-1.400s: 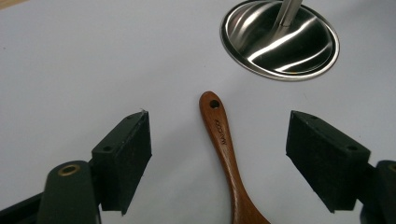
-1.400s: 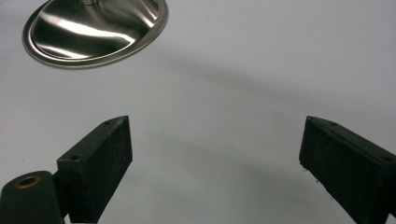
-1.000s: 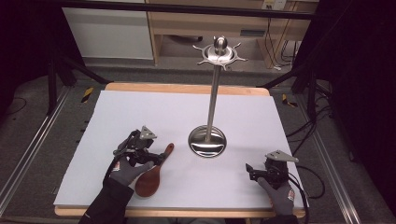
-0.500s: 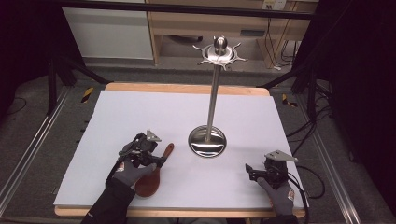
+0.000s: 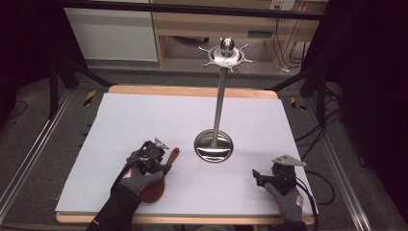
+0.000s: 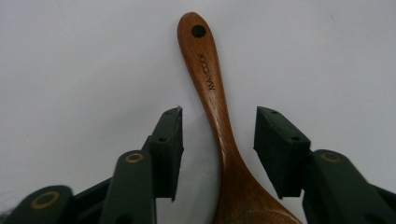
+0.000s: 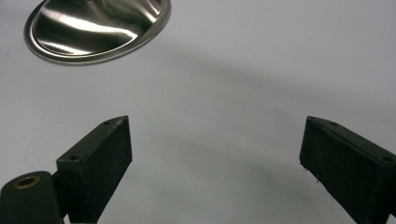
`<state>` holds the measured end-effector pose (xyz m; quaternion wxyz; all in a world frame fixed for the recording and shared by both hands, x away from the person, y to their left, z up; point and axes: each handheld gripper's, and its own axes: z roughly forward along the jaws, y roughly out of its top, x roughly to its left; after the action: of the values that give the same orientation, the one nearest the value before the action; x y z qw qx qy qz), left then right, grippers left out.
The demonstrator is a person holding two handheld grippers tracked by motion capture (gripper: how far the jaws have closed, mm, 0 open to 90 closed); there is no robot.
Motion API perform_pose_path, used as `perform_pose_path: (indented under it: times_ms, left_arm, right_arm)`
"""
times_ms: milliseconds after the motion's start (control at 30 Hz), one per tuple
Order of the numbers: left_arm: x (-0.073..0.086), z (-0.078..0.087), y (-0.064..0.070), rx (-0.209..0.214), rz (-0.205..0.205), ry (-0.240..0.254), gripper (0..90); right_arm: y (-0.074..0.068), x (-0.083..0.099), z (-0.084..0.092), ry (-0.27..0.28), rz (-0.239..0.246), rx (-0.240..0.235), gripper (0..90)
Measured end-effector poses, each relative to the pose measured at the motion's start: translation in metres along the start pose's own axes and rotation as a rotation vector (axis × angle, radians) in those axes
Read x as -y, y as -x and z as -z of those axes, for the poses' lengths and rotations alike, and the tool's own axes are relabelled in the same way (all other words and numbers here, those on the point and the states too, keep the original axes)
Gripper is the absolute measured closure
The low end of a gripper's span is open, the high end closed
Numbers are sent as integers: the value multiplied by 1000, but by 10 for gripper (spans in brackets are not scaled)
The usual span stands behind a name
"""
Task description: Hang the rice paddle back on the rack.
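A brown wooden spoon (image 5: 155, 188) lies flat on the white table top, its handle pointing toward the metal stand. My left gripper (image 5: 162, 166) is low over the handle. In the left gripper view the spoon (image 6: 205, 70) runs up between the two pads. The jaws have just been closing, but a gap still shows on each side of the handle, so the left gripper (image 6: 218, 112) is open around it. My right gripper (image 5: 260, 177) rests near the front right edge. Its jaws (image 7: 215, 126) are wide open over bare table.
A tall steel stand (image 5: 219, 101) with a round base (image 5: 213, 146) and a hooked crown rises mid-table; the base edge (image 7: 93, 28) also appears in the right gripper view. The white sheet (image 5: 144, 120) covers the wooden table. Cables trail off at the right.
The left gripper has sunk a little over the spoon's handle and its jaws have narrowed around it. The right gripper has stayed where it was.
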<state>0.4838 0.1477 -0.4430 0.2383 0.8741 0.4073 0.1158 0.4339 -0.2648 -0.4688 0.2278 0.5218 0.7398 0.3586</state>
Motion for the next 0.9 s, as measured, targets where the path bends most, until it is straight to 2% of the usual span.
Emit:
perform_pose_path:
  times_ms: [133, 433, 600, 700, 767, 900]
  left_arm:
    - [1, -4, 0, 10, 21, -14, 608]
    - [3, -10, 1, 32, 47, -57, 693]
    - [0, -11, 2, 31, 52, -74, 710]
    - [0, -11, 1, 49, 59, -80, 731]
    - [0, -10, 2, 54, 53, -79, 760]
    - [0, -8, 3, 39, 3, -96, 766]
  right_arm:
    - [0, 0, 0, 0, 5, 5, 96]
    - [0, 0, -1, -4, 6, 3, 96]
    - [0, 0, -2, -6, 11, 3, 95]
    - [-1, 0, -1, -9, 1, -1, 96]
    - [-1, 0, -1, -8, 8, 1, 96]
    - [-1, 0, -1, -12, 4, -6, 96]
